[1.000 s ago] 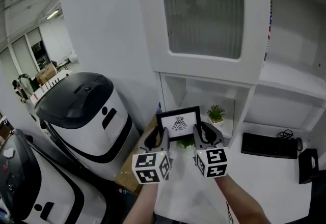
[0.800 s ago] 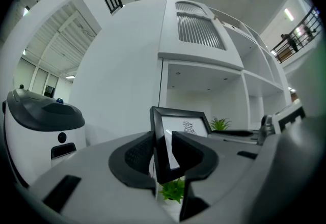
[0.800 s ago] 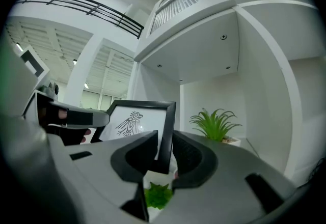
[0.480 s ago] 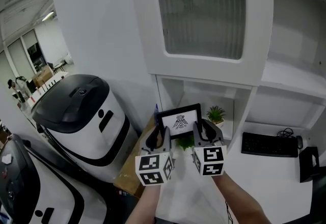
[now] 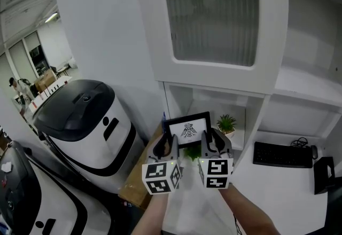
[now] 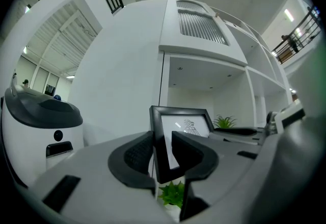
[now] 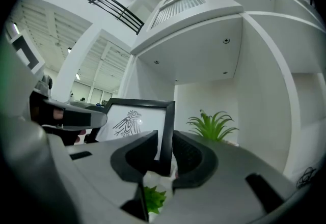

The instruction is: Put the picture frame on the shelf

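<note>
Left gripper [image 5: 164,146] had its fingers [image 6: 133,156] pinched tight on the left edge of the frame [image 5: 187,129], and the right gripper [image 5: 212,142] was clamped on the right edge. Frame was held upright between them, just in front of the open shelf [image 5: 255,116] compartment. Little plant [image 5: 226,120] sat further back, off to the right.

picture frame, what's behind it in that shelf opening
Behind the picture frame a small potted plant stands at the right of the white shelf compartment. More green leaves show below the frame. Whatever lies directly behind the frame is covered.
</note>
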{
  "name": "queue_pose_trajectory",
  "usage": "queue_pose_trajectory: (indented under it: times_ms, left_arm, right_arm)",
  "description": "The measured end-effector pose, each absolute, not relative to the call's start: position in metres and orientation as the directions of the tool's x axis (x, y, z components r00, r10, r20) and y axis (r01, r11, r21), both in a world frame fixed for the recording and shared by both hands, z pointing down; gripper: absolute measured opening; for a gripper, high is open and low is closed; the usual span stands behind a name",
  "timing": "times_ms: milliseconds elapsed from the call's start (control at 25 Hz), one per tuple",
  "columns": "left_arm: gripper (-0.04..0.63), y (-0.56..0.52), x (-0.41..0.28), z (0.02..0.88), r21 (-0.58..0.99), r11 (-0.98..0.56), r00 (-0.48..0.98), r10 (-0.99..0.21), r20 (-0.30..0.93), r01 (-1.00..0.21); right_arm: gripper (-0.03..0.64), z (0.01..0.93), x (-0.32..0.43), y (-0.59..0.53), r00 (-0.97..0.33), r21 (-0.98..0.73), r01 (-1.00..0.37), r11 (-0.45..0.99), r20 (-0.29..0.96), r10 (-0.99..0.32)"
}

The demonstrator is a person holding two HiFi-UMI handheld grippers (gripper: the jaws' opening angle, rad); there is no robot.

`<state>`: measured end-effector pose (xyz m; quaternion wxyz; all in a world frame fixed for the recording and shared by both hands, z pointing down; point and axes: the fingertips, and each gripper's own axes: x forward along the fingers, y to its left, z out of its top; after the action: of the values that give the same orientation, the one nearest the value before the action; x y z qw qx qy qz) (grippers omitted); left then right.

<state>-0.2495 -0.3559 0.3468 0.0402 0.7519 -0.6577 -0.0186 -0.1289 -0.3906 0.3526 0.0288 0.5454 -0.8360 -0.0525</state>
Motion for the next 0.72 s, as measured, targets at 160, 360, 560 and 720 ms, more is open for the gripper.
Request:
queue_pose_trajectory:
  times_ms: [160,360,560,720]
  left_arm:
    - [0.106,-0.3571,-0.2496,0.3456,0.098,-0.138,0.140,-0.990,0.011,-0.986]
    - [0.106,-0.3574,-0.2487,0.3467,0.100,-0.168,0.170,-0.985,0.020,-0.981]
    - [0.107,-0.3589,-0.2486,0.3498,0.112,-0.195,0.201,-0.979,0.038,-0.974]
    - [0.109,-0.3608,-0.2488,0.3515,0.116,-0.201,0.208,-0.977,0.046,-0.973]
  right_arm:
    - [0.077,0.3520,-0.1287,-0.3914,-0.387,0.125,-0.916,0.382,-0.018,-0.922]
    - [0.077,0.3524,-0.1278,-0.3918,-0.368,0.135,-0.923,0.361,-0.027,-0.929]
    - [0.075,0.3530,-0.1287,-0.3931,-0.360,0.132,-0.926,0.354,-0.026,-0.933]
    - [0.077,0.3532,-0.1285,-0.3939,-0.339,0.131,-0.934,0.332,-0.035,-0.940]
